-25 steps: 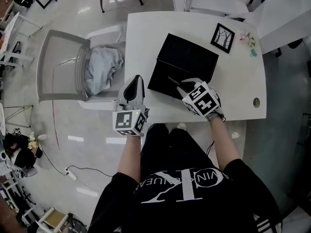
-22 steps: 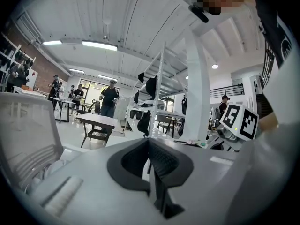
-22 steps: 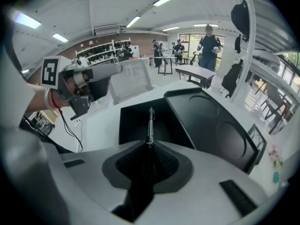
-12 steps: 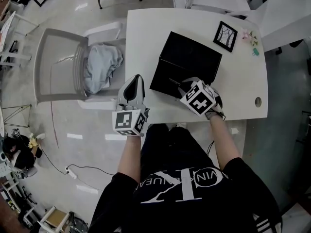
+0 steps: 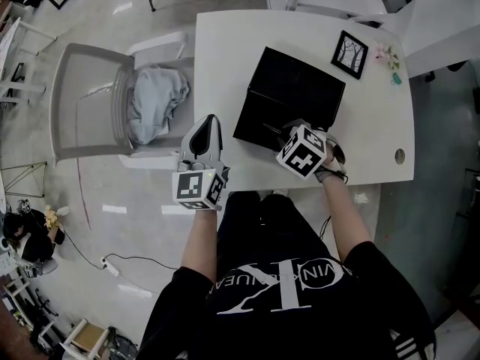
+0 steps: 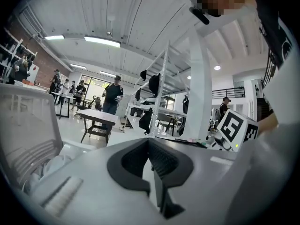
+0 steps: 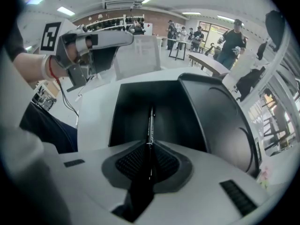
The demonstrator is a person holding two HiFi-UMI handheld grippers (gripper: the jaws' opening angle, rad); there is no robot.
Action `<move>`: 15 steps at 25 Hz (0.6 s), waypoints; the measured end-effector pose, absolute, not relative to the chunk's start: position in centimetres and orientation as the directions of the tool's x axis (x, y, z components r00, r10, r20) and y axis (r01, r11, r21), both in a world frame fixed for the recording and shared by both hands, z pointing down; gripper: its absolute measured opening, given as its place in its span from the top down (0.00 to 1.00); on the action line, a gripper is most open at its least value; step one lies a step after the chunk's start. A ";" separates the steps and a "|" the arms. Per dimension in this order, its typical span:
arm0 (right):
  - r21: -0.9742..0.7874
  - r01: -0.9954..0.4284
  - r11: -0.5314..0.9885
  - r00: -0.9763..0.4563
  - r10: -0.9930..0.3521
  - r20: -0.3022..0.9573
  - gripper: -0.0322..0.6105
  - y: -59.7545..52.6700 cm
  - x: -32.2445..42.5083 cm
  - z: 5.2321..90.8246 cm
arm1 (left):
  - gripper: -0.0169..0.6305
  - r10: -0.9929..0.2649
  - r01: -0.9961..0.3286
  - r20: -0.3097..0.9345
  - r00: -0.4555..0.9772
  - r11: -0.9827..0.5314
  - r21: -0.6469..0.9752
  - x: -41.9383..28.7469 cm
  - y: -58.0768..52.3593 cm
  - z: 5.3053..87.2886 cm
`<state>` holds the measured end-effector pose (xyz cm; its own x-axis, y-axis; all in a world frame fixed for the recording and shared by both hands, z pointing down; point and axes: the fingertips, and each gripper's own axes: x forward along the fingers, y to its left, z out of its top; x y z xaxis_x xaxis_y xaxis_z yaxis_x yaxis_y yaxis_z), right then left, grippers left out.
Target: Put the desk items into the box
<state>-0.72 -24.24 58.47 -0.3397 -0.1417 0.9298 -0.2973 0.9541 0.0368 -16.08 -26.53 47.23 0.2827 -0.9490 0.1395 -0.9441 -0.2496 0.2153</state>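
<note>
- Your right gripper point(image 5: 282, 133) is clenched on a thin black pen point(image 7: 150, 118); its pads pinch the pen's shaft, and the pen runs straight forward out of the jaws
- The pen reaches over the near part of the black box point(image 5: 294, 88), above its dark inside; whether its tip touches the bottom I cannot tell
- In the head view that gripper sits at the box's near edge, with its marker cube towards you and your hand behind it at the desk's front edge
- Your left gripper point(image 5: 211, 121) is closed with nothing between the jaws; in the left gripper view point(image 6: 149, 142) the ribbed pads meet at the tip
- You hold the left gripper off the left edge of the white desk point(image 5: 225, 51), over the floor between the desk and the grey chair point(image 5: 82, 103)
- The box lies open in the middle of the desk, turned at an angle to the desk's edges
- A black picture frame point(image 5: 350, 54) lies flat on the desk past the box's far right corner, near it but apart
- Some small pink and green items point(image 5: 386, 60) lie just right of the frame, too small to make out
- A pale cloth point(image 5: 156, 102) is bunched on the chair's seat
</note>
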 end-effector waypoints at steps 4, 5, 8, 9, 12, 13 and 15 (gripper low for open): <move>0.040 -0.288 0.957 -0.318 -0.134 0.939 0.86 -24.2 -0.6 58.9 | 0.96 -0.949 -0.943 0.141 0.283 -0.248 0.221 -16.4 -26.6 47.3; 0.040 -0.290 0.956 -0.318 -0.135 0.939 0.86 -24.2 -0.6 58.9 | 0.96 -0.949 -0.943 0.141 0.283 -0.249 0.221 -16.5 -26.6 47.3; 0.046 -0.294 0.955 -0.318 -0.143 0.937 0.86 -24.3 -0.6 59.0 | 0.96 -0.949 -0.942 0.139 0.284 -0.250 0.223 -16.6 -26.5 47.3; 0.048 -0.298 0.953 -0.319 -0.147 0.936 0.86 -24.4 -0.6 59.0 | 0.96 -0.949 -0.942 0.138 0.285 -0.250 0.224 -16.6 -26.4 47.3; 0.045 -0.314 0.948 -0.326 -0.152 0.933 0.86 -24.7 -0.7 58.9 | 0.96 -0.947 -0.940 0.141 0.288 -0.251 0.230 -16.7 -26.5 47.4; 0.044 -0.318 0.947 -0.328 -0.153 0.932 0.86 -24.8 -0.7 58.9 | 0.96 -0.947 -0.940 0.143 0.289 -0.252 0.232 -16.8 -26.5 47.4; 0.041 -0.325 0.945 -0.332 -0.154 0.931 0.86 -24.8 -0.8 58.8 | 0.96 -0.946 -0.939 0.145 0.291 -0.253 0.235 -16.9 -26.4 47.5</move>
<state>-0.82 -24.83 58.82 -0.3322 -0.1543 0.9305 -0.3254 0.9447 0.0405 -16.85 -26.45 47.46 0.2913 -0.9456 0.1448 -0.9385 -0.2532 0.2346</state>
